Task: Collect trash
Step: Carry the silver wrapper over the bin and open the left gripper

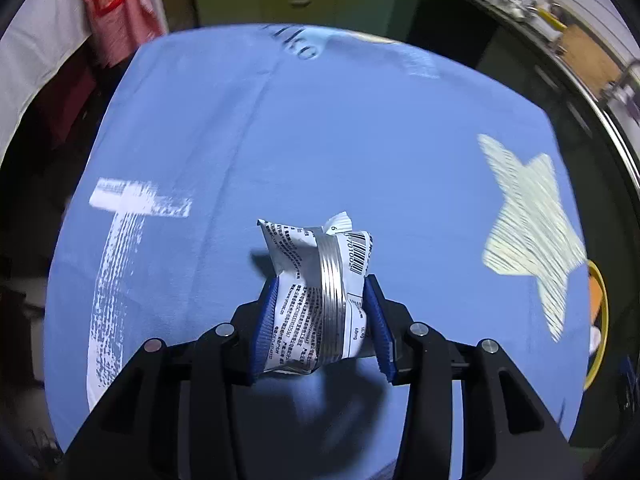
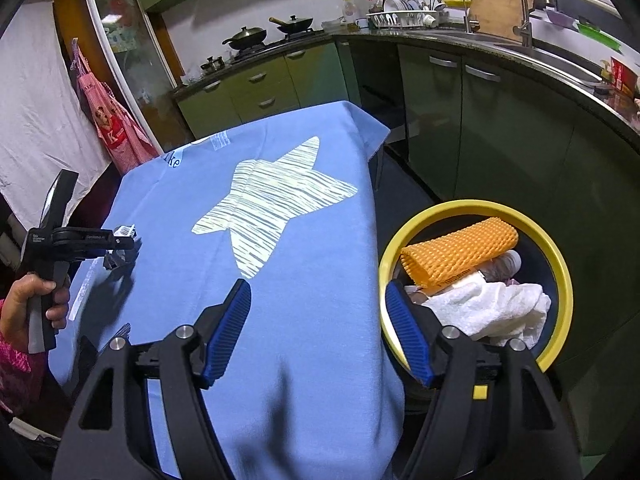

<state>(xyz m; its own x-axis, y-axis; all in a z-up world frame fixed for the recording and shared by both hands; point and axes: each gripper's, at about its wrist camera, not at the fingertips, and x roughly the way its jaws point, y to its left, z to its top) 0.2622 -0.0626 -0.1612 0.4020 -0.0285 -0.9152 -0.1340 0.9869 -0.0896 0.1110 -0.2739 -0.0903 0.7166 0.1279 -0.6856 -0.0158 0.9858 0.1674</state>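
Observation:
My left gripper (image 1: 322, 280) is shut on a crumpled white and silver wrapper (image 1: 316, 292) with black print and a barcode, held a little above the blue tablecloth (image 1: 320, 128). In the right wrist view the left gripper (image 2: 120, 246) and its wrapper (image 2: 126, 232) show at the table's left side. My right gripper (image 2: 318, 292) is open and empty over the near right edge of the table. A yellow-rimmed bin (image 2: 560, 256) stands beside the table at the right, holding an orange foam net (image 2: 460, 252) and white paper (image 2: 492, 308).
The tablecloth (image 2: 312, 320) has a pale star print (image 2: 272, 204) and a white T print (image 1: 120, 248). Green kitchen cabinets (image 2: 500, 128) curve behind and right, with a sink and stove pots. A red apron (image 2: 112, 128) hangs at the left.

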